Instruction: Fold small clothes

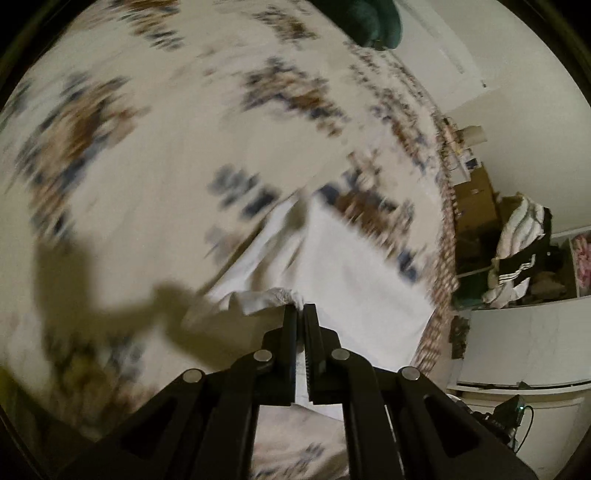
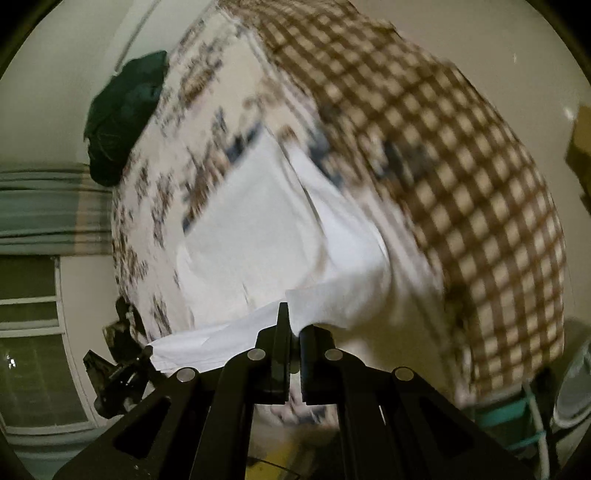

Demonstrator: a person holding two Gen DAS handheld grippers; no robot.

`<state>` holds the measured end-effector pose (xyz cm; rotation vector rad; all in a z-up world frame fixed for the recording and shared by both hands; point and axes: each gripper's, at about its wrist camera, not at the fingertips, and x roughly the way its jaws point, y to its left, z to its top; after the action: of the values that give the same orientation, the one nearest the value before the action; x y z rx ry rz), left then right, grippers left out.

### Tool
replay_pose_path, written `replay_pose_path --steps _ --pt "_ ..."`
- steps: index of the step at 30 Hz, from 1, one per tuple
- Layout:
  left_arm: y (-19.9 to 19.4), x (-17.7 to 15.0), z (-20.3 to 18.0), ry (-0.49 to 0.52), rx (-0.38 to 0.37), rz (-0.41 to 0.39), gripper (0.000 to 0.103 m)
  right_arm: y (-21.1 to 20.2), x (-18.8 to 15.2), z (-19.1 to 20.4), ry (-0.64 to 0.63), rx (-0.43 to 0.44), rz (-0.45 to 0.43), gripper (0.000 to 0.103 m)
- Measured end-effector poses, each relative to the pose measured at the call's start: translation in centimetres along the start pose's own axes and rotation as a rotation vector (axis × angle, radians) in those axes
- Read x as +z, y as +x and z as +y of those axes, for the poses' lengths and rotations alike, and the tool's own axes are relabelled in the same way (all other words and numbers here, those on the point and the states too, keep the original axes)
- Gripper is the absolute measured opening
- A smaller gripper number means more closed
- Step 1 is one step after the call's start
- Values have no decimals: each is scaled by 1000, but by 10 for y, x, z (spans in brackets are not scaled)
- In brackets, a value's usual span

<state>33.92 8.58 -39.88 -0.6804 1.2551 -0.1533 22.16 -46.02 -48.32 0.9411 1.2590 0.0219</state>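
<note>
A small white garment [image 1: 343, 273] lies on a bed with a cream bedspread [image 1: 155, 155] printed with blue and brown patches. My left gripper [image 1: 300, 308] is shut on a bunched edge of the white garment. In the right wrist view the same white garment [image 2: 258, 229] spreads across the bedspread [image 2: 184, 110]. My right gripper [image 2: 294, 325] is shut on another edge of it. The left gripper [image 2: 118, 373] shows at the lower left of the right wrist view, holding the garment's far corner. Both views are motion-blurred.
A dark green cloth [image 1: 365, 22] lies at the far end of the bed, also in the right wrist view [image 2: 122, 118]. A brown checked blanket [image 2: 443, 166] covers the right side. Shelves with clothes [image 1: 517, 251] stand beyond the bed's right edge. A window [image 2: 33, 332] is at left.
</note>
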Motion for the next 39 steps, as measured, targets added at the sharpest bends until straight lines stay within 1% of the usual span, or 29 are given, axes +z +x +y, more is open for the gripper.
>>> replay_pose_path --steps 2,4,6,8,10,12,13,14,15,16,17,18,19,20,22,23,25,26,28,29,31,33,36,39 --pt "34 37 -17 18 -3 5 2 8 31 13 -12 -13 -23 4" --pt "54 62 -23 33 8 8 2 26 70 24 -5 -47 -50 4" --pt "80 89 -29 38 21 24 2 47 102 24 24 -67 -59 4" --pt "105 111 -30 42 44 53 3 72 129 22 60 -83 -57 4" --pt "127 124 -25 23 68 104 4 102 150 16 110 -79 -15 4" --pt "133 129 -15 -18 80 130 4 119 158 11 158 -57 -6 6" --pt "130 129 -12 -26 77 130 5 121 160 8 174 -24 -8 12" --pt "124 129 -9 -33 69 125 7 121 160 6 183 20 -14 27" --pt "117 130 -5 -42 64 116 22 117 156 4 192 63 -27 38" --pt "108 130 -2 -51 62 106 45 111 150 5 191 78 -40 56" --pt "95 127 4 -63 51 84 53 105 143 8 181 79 -47 59" --pt "87 124 6 -76 50 64 57 99 132 14 162 73 -49 59" --pt "80 118 9 -86 59 54 58 96 120 21 149 68 -46 59" --pt "73 106 12 -104 61 57 58 97 107 27 150 72 -27 59" --pt "73 88 16 -152 37 78 58 108 87 33 176 107 22 59" --pt "80 75 17 -188 17 112 58 117 80 34 194 119 46 59" --pt "104 60 14 -221 -14 193 57 140 72 33 243 127 66 59" --pt "117 55 11 -227 0 221 57 147 73 30 264 114 61 59" --pt "137 54 2 -227 3 240 57 162 79 26 318 124 30 59" --pt "145 57 -4 -217 9 239 56 167 84 27 335 131 14 58" --pt "158 72 -20 -190 -3 221 56 172 100 35 342 157 -22 58" --pt "162 89 -32 -153 -5 185 56 173 118 50 319 176 -55 58" --pt "170 118 -44 -98 18 134 56 173 146 68 275 185 -103 58" --pt "169 142 -42 -90 40 101 56 173 167 74 245 151 -122 58"
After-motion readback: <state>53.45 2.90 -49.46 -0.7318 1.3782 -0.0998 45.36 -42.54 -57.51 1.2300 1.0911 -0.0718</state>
